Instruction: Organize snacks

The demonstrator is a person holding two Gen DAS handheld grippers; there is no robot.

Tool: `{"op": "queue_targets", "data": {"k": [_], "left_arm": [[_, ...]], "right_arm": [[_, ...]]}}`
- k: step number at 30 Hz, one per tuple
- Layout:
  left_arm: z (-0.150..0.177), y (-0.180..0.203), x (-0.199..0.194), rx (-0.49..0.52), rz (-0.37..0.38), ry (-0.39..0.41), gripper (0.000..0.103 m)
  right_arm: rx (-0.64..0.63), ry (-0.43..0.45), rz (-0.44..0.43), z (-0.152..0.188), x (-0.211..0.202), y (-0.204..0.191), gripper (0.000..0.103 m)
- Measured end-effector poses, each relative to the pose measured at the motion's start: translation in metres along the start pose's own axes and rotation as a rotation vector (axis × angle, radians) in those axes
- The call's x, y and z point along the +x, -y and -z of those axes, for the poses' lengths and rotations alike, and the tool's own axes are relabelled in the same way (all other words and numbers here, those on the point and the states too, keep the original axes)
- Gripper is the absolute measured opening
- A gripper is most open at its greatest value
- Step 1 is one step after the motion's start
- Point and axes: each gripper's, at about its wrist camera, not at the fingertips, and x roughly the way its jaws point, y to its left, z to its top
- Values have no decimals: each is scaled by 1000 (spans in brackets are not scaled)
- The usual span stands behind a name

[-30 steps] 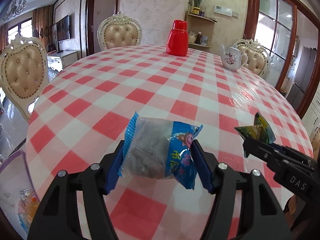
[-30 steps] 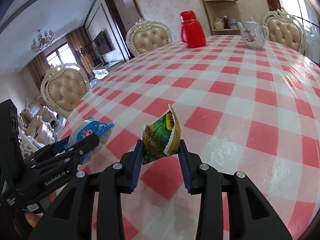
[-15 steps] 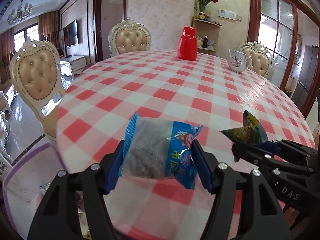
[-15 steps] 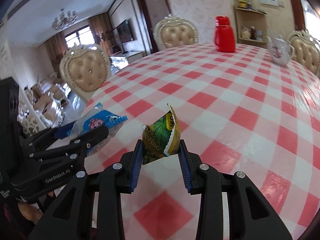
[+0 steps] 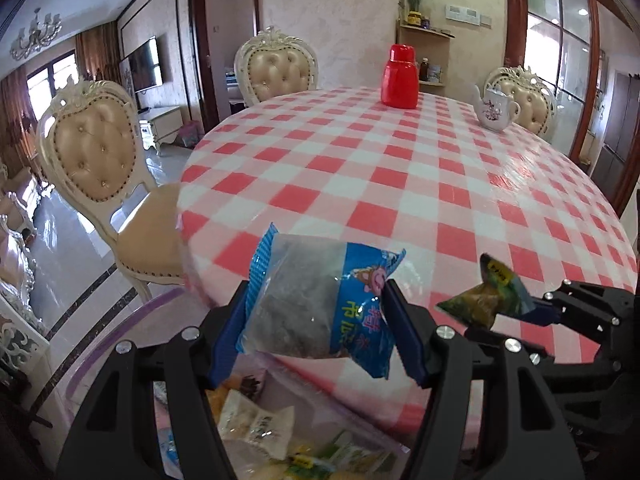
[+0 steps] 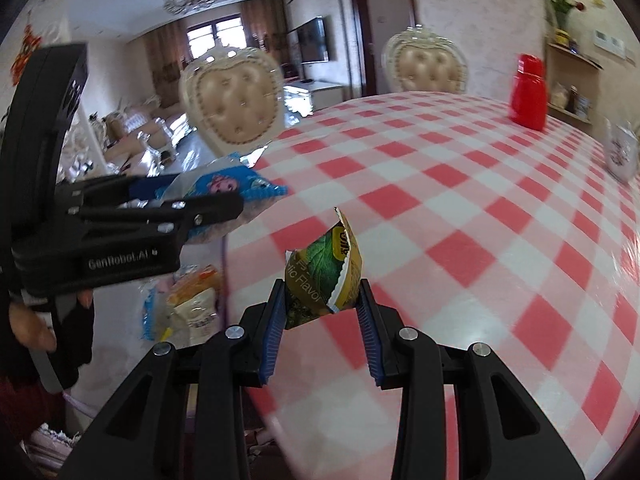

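Here both grippers—left gripper [image 5: 316, 320], right gripper [image 6: 322, 306]—tilt downward, each clamping a snack.

Glossy clear-and-blue plastic snack packet [image 5: 320, 312], crinkled shiny green foil sachet [image 6: 322, 276], glossy checked vinyl surface [image 5: 400, 184], matt black plastic hand-held gripper [image 5: 316, 328].

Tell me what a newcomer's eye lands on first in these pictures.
First, the red-and-white checked tablecloth filling both views, with a bright red plastic jug and a white floral teapot at its far side. Next, the two snacks held over the near edge: a blue-and-clear plastic snack packet in the left tongs, a small green foil sachet in the right tongs.
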Motion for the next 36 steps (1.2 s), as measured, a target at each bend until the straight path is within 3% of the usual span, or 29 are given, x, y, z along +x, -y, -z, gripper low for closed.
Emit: {"op": "queue_targets", "data": {"k": [5,13,24,27,28,30,31,32,34,36], "left_arm": [[18,-22,-19,16,-51,6,65],[55,-52,-25,48,-119,-62,65],[83,-109,-8,-80,-181,-100,66],[83,-117,-11,-85,-208,-67,70],[83,-117,-13,-80,-211,-56,86],[80,-119,-17,-77,-234,-27,102],[79,-121,-18,-78,-250,-27,102],[77,-122,-18,-82,-254,-27,102],[74,-125,-20,-100,-276,-22,102],[71,-125,-20,-108,-358,-39,102]], "right_arm": [[-84,-16,-29,-3,6,-34,35],[-195,-63,-87,-5,25,-88,35],[-311,-164,-136,11,57,-142,35],[-304,-187,-168,13,62,-144,37],[-305,-194,-184,12,63,-144,39],[-300,-180,-179,10,61,-142,54],[-290,-165,-169,8,58,-140,71],[-279,-156,-165,5,55,-137,81],[-266,-152,-171,1,50,-133,83],[-262,-145,-152,-1,45,-131,87]]}}
